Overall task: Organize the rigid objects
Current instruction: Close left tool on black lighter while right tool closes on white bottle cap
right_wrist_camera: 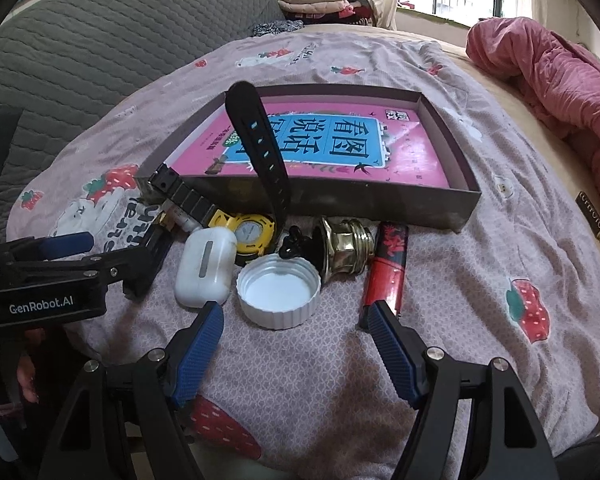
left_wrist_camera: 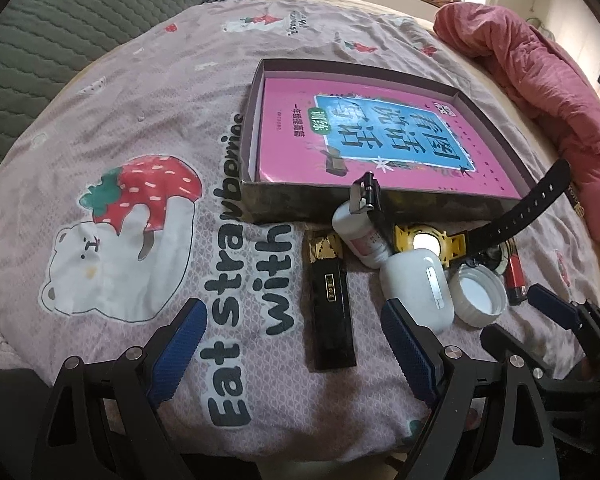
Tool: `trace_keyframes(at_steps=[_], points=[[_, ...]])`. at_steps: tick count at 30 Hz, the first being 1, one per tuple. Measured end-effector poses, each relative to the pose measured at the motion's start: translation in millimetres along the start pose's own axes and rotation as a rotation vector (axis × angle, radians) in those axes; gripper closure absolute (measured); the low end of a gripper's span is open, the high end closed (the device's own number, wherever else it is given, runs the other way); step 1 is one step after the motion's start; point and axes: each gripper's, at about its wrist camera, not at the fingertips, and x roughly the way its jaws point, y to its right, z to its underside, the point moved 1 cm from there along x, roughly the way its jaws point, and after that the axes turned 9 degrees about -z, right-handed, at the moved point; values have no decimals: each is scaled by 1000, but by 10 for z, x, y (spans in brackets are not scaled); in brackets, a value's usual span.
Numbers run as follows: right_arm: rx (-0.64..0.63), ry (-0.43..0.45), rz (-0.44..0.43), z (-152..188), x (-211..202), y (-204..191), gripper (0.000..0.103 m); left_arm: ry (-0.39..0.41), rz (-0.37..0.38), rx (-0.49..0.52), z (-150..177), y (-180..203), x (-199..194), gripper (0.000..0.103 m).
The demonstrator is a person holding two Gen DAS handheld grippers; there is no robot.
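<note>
While both grippers' fingers (left_wrist_camera: 196,316) gape empty, clutter crowds the box (right_wrist_camera: 340,204) front wall

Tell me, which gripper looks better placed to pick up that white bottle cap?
Probably the right gripper: its open jaws sit right before the white cap. The left gripper faces the black bar.

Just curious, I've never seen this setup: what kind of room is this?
Most likely a bedroom: the items lie on a bed sheet printed with strawberries, beside a grey quilted headboard and a rumpled pink duvet.
</note>
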Motion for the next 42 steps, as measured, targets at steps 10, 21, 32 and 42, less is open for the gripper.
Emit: trace_keyframes(at_steps=[10, 21, 32, 42], points=[[-3, -5, 9, -29, 56, 18, 29, -8, -13, 44, -21, 92, 130, 14], [11, -12, -17, -62, 104, 70, 29, -14, 1, 71, -33, 152, 203, 56], [20, -27, -68, -86, 200, 59, 34, -5, 40, 82, -77, 233, 254, 67], [-5, -45, -62, -102, 340, 29, 44, -35, 93, 20, -118, 157, 356, 67]])
